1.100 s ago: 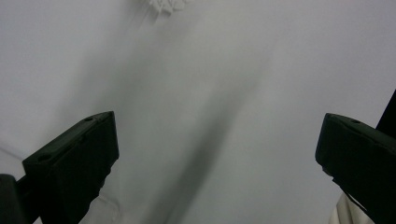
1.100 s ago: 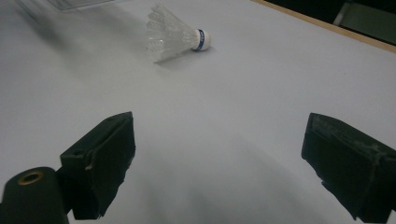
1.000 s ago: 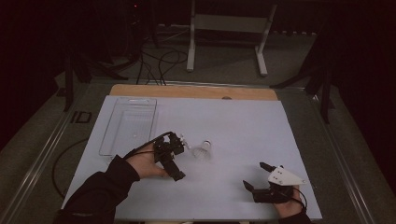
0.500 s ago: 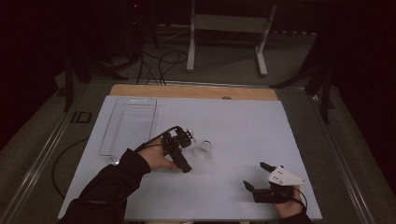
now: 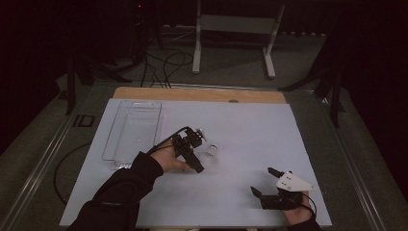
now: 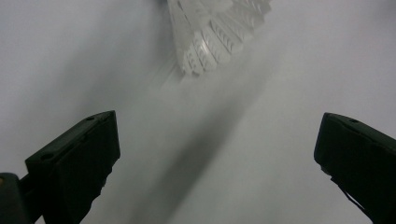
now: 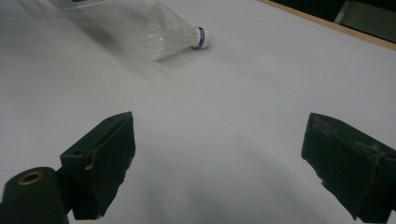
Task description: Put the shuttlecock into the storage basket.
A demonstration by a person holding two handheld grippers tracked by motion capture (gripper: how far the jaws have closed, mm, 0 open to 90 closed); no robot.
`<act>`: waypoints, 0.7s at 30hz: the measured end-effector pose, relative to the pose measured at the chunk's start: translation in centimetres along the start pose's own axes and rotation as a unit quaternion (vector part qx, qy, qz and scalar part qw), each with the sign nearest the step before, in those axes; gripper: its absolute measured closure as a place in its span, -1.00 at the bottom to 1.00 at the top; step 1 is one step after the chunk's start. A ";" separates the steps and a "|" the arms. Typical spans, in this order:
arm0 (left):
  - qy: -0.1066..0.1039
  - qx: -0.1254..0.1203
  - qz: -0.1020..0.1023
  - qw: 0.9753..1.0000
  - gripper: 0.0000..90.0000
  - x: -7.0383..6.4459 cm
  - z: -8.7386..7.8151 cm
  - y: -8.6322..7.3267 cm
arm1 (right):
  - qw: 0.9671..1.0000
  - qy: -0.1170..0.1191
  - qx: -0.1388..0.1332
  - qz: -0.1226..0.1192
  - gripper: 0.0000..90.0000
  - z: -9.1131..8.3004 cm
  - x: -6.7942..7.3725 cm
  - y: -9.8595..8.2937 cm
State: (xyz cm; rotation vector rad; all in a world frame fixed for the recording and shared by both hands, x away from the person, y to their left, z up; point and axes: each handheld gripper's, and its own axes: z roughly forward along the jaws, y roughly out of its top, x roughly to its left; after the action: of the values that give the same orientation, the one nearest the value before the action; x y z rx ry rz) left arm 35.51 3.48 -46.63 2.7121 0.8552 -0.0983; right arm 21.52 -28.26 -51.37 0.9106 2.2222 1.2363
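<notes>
A white feather shuttlecock (image 5: 210, 153) lies on its side near the middle of the white table. Its cork carries a blue band in the right gripper view, where the shuttlecock (image 7: 175, 35) lies far ahead at the upper left. My left gripper (image 5: 197, 151) sits just left of it, open, with nothing between its fingers. In the left gripper view the feathers (image 6: 215, 37) lie just beyond the wide-spread left gripper (image 6: 217, 123). My right gripper (image 5: 263, 181) rests open near the front right edge, well away from the shuttlecock. In its own view the right gripper (image 7: 219, 123) has bare table between its jaws.
A clear plastic tray (image 5: 111, 139) stands at the left of the table, behind my left forearm. A wooden strip (image 5: 202, 94) runs along the far edge. Cables (image 5: 163, 60) and a metal stand (image 5: 231, 24) are on the floor beyond.
My left gripper has moved to the right, closer to the shuttlecock. The shuttlecock and the right gripper have stayed put.
</notes>
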 end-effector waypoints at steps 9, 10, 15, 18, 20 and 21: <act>0.004 -0.020 -0.029 0.999 -0.96 0.0 0.6 0.7 | 1.000 0.000 0.001 -0.001 -0.78 0.0 0.0 0.0; 0.005 -0.024 -0.034 0.999 -0.96 0.0 0.7 0.8 | 1.000 0.000 0.001 -0.002 -0.78 0.0 0.0 0.0; 0.010 -0.044 -0.052 0.998 -0.90 0.2 0.6 1.0 | 1.000 0.001 0.001 -0.001 -0.78 0.0 0.0 0.0; 0.010 -0.051 -0.053 0.997 -0.82 0.2 0.8 1.1 | 1.000 0.001 0.000 0.000 -0.78 0.0 0.0 0.0; 0.010 -0.055 -0.055 0.997 -0.76 0.1 1.1 1.1 | 1.000 0.001 0.002 -0.001 -0.78 0.0 0.0 -0.1; 0.012 -0.055 -0.057 0.997 -0.71 0.1 1.3 1.1 | 1.000 0.001 0.002 -0.001 -0.78 0.0 0.0 -0.1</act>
State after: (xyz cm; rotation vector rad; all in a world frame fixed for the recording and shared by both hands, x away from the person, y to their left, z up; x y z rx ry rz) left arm 36.27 2.26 -47.57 2.5671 0.9936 -0.0417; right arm 21.55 -28.27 -51.44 0.9076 2.2276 1.2334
